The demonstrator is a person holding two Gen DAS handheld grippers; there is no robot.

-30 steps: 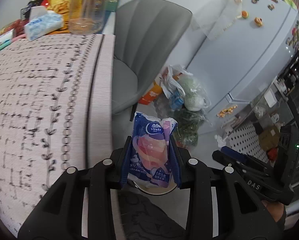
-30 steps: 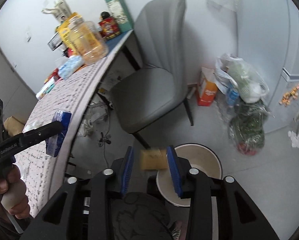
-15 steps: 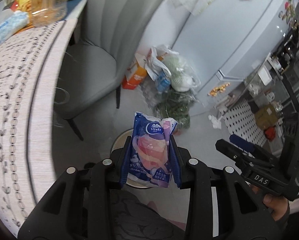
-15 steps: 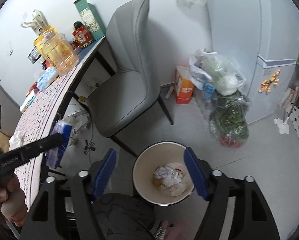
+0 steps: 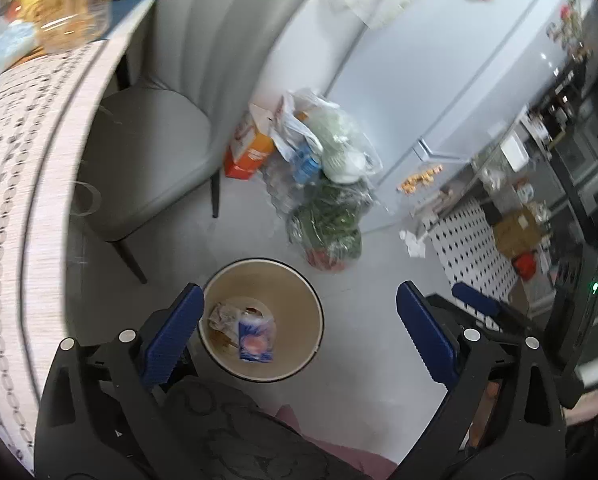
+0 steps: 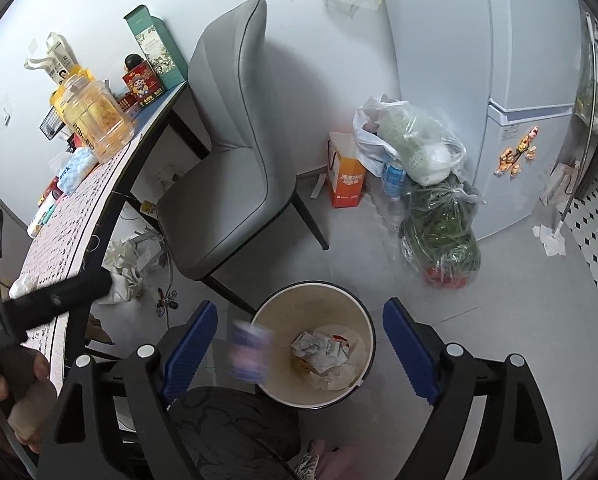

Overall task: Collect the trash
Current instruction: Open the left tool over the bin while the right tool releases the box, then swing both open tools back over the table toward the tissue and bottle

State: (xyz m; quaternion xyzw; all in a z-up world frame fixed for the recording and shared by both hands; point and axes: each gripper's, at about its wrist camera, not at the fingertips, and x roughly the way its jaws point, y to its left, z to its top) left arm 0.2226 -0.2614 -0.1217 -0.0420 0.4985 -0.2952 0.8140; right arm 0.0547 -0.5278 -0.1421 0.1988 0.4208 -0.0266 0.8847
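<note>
A cream trash bin [image 5: 317,312] [image 6: 369,334] stands on the grey floor right below both grippers, with crumpled wrappers [image 6: 325,350] in it. My left gripper [image 5: 299,296] hangs over it, jaws opening wide with nothing between them. The blue and pink tissue pack [image 5: 255,340] shows inside the bin from the left wrist. From the right wrist the pack [image 6: 249,356] is a blur in the air at the bin's left rim. My right gripper [image 6: 301,310] is above the bin too, its jaws opening and empty.
A grey chair [image 6: 227,168] stands just behind the bin, beside the table [image 6: 79,216] with its patterned cloth and jars. Plastic bags of groceries [image 6: 427,184] and an orange box [image 6: 345,184] lie by the fridge [image 6: 511,80]. Crumpled paper [image 6: 123,264] lies under the table.
The left jaws sprang open and let go of the tissue pack, which dropped to the bin. The right jaws widened further; the yellowish piece they held a second ago is gone.
</note>
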